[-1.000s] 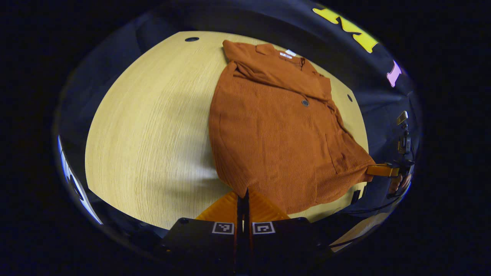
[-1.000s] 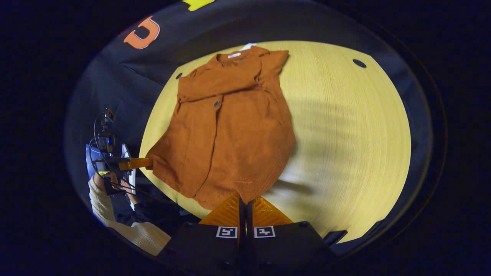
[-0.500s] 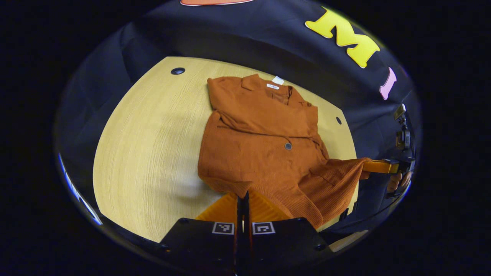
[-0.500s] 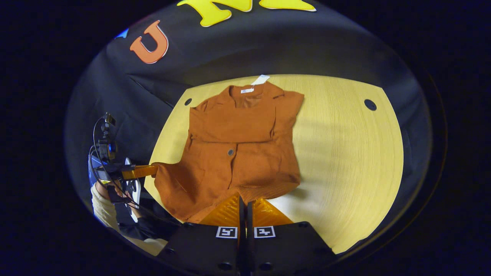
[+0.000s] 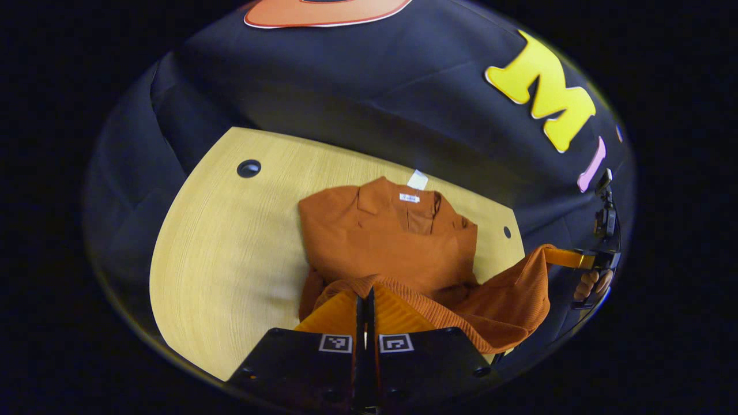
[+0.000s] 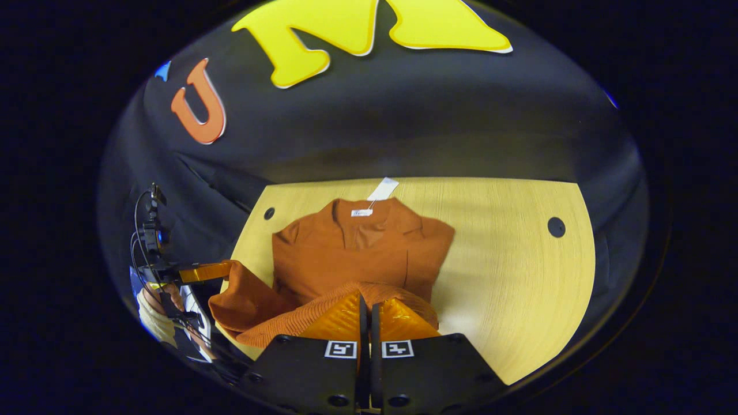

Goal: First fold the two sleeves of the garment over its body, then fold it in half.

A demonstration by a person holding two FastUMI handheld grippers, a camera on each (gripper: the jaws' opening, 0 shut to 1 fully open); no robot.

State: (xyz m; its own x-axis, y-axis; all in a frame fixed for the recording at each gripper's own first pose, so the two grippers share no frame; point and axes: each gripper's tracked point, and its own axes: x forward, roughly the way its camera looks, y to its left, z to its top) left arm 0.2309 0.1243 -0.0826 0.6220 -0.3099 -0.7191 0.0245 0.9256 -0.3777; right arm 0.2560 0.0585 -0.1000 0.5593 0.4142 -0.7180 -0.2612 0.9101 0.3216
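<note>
A rust-orange garment (image 5: 386,242) lies collar-away on the wooden table (image 5: 230,242), sleeves folded across its chest. Its lower hem (image 5: 507,300) is lifted off the table and hangs in a sagging band between both grippers. My left gripper (image 5: 364,297) is shut on one hem corner, which bunches over its fingers. In the right gripper view my right gripper (image 6: 366,301) is shut on the other corner of the garment (image 6: 357,253). Each view also shows the far gripper pinching its corner: the right gripper (image 5: 549,254) and the left gripper (image 6: 223,268).
Small round holes (image 5: 248,168) (image 6: 556,226) mark the table (image 6: 507,271) near its far corners. A white tag (image 6: 383,188) sticks out behind the collar. A hand (image 5: 588,283) holds the far gripper's handle. Bare wood lies on either side of the garment.
Both grippers have raised the hem corners and carried them toward the collar. The lower half of the garment has left the table and now covers less of it.
</note>
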